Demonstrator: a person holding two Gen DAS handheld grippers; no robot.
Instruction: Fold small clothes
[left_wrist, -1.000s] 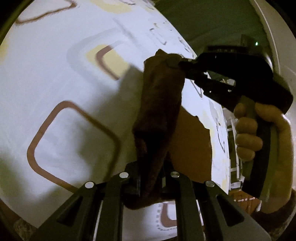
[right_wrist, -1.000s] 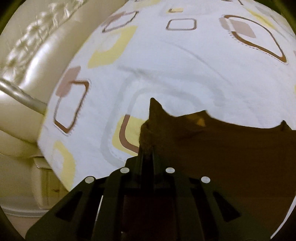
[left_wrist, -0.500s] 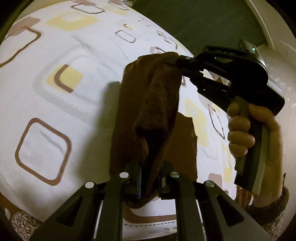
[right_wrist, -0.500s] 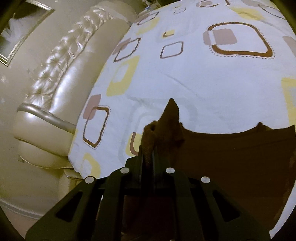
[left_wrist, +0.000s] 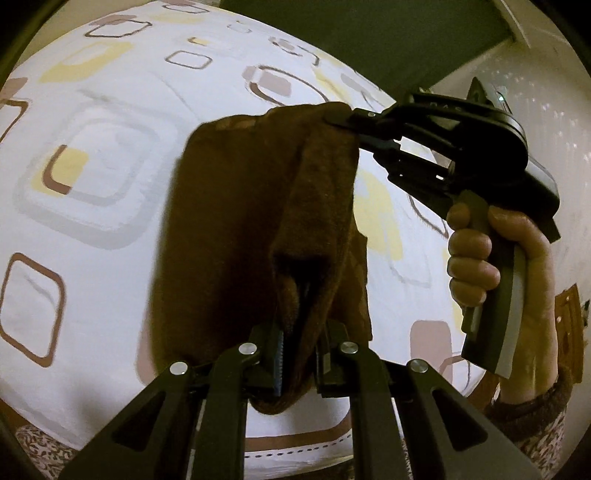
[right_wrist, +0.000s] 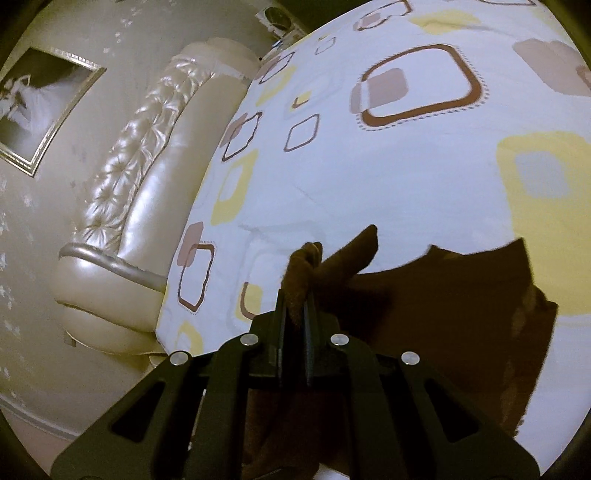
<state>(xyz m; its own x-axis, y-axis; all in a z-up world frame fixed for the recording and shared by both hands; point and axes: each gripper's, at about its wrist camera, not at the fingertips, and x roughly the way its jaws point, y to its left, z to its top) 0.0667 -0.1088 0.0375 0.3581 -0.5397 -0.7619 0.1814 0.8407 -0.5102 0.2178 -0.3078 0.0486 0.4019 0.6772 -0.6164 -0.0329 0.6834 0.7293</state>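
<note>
A small dark brown garment (left_wrist: 255, 221) hangs in the air above the bed, stretched between both grippers. My left gripper (left_wrist: 299, 354) is shut on one bunched end of it. The right gripper (left_wrist: 343, 118), held by a hand, is shut on the other end at the upper right of the left wrist view. In the right wrist view my right gripper (right_wrist: 295, 317) is shut on a gathered corner of the brown garment (right_wrist: 424, 302), whose body hangs down to the right over the sheet.
A white bed sheet (left_wrist: 110, 184) printed with brown and yellow rounded squares lies below; it also shows in the right wrist view (right_wrist: 406, 166). A cream tufted headboard (right_wrist: 147, 177) and a framed picture (right_wrist: 40, 103) stand at the left. The sheet's near edge (left_wrist: 303, 446) runs along the bottom.
Both grippers have risen with the garment; the bed looks farther away and the garment hangs more freely. Both stay shut on the cloth.
</note>
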